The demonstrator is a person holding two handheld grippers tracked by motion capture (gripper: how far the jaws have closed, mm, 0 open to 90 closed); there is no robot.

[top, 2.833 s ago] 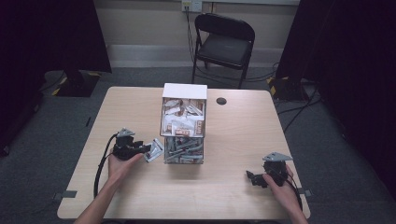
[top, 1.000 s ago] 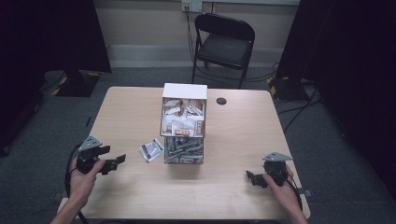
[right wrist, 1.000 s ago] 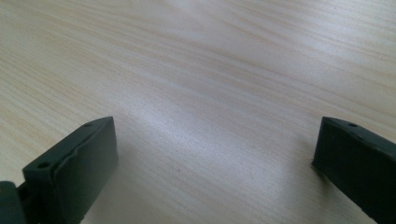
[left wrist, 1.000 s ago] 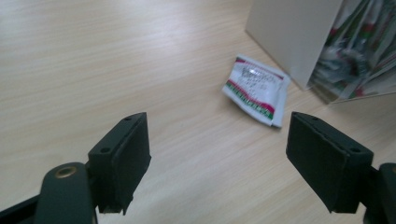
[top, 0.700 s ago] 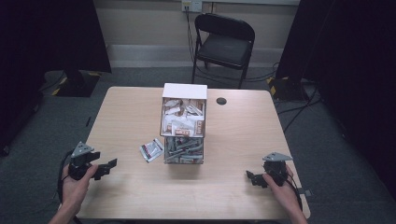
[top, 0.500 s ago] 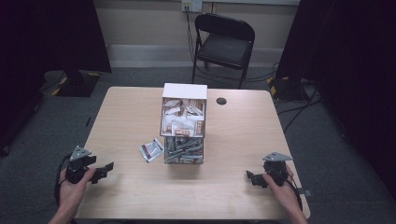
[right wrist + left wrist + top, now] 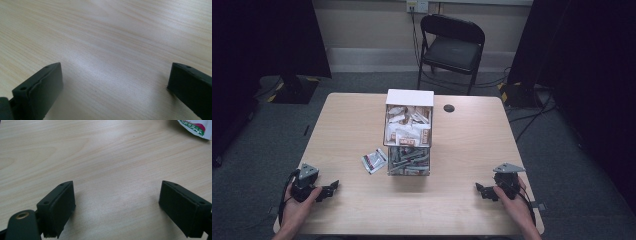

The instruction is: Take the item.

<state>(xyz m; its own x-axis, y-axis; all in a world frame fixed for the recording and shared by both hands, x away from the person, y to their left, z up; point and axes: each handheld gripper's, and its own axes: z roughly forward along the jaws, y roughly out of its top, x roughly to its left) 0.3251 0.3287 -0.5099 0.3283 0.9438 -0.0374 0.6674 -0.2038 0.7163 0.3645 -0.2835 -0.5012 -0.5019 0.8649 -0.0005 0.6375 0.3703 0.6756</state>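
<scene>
Left hand-held gripper (image 7: 332, 189) spread, empty, sachet (image 7: 374, 160) well apart, right hand-held gripper (image 7: 481, 190) spread

I note the left tool (image 7: 328, 190) has let go of the packet (image 7: 374, 160) beside the box, drawn back to the surface's (image 7: 462, 210) near left corner, jaws wide.
</scene>
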